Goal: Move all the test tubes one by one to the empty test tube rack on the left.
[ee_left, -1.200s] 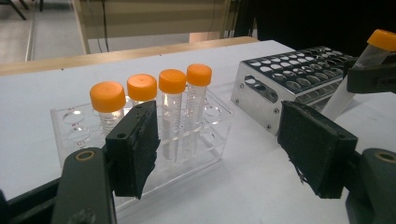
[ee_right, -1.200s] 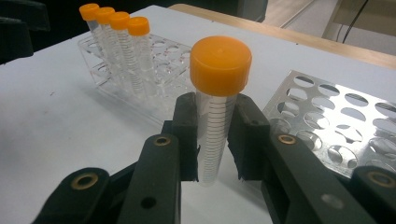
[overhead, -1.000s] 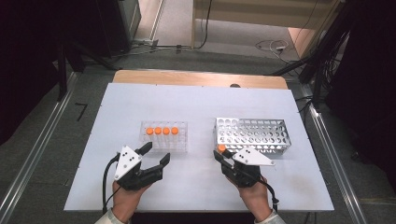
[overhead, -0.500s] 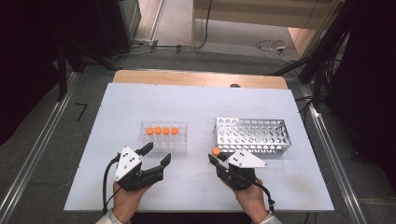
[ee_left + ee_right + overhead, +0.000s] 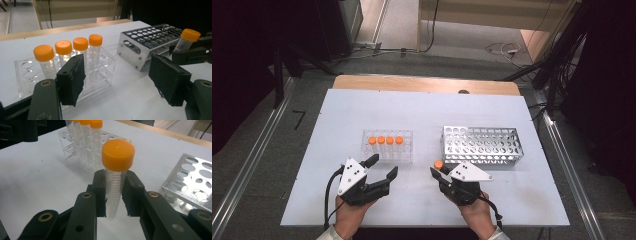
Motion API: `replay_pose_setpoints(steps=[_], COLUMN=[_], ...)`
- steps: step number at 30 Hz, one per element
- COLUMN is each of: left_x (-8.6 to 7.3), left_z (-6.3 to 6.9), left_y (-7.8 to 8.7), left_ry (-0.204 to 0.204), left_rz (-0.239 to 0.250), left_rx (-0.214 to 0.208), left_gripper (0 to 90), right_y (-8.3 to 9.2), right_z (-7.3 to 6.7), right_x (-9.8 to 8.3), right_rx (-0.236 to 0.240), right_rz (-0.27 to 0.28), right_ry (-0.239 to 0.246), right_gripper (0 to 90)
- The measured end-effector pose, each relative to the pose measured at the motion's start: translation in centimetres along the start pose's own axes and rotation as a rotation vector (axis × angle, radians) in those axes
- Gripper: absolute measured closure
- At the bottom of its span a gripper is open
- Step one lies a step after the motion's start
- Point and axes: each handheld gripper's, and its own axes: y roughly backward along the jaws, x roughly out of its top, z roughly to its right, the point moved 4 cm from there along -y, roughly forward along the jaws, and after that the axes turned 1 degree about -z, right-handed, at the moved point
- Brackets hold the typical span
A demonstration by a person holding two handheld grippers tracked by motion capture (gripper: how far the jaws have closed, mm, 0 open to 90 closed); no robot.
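Comparing with a second back: right gripper [image 5: 438,171] has come away from metal rack toward near edge, tube with it; left gripper unmoved.
Table [image 5: 422,107]: white board, wood strip along far edge; both racks mid-table, wide bare stretch behind them.
Metal rack [image 5: 482,145]: right of centre, holes unfilled where seen; near left corner just beside held tube.
Clear rack [image 5: 388,146]: left of centre, four orange-capped tubes [image 5: 385,140] upright in back row; front holes free.
Left gripper [image 5: 382,167]: spread, nothing between pads; sits just in front of clear rack, one fingertip near its front left corner.
Right gripper state: pinching tube below cap, pads pressed on both sides, as seen in right gripper view [image 5: 115,192].
Held tube [image 5: 115,177]: orange cap, clear graduated body, roughly upright, lifted off table; in gap between two racks, nearer metal rack's front left corner.
Open room: bare table between grippers, along near edge and on both outer sides.
Edges: hands at near edge; right table edge well clear of metal rack.
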Motion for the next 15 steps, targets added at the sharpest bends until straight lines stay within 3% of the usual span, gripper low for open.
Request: replay_pose_setpoints(steps=[15], left_x=[-0.07], left_z=[0.77], left_y=[-0.26], left_ry=[-0.013], left_rz=[-0.004], left_rx=[-0.025], left_gripper=[28.7], right_y=[-0.59], right_z=[-1.0], right_x=[-0.04], right_rx=[0.025], right_rz=[-0.009], right_ry=[0.013], right_gripper=[71.7])
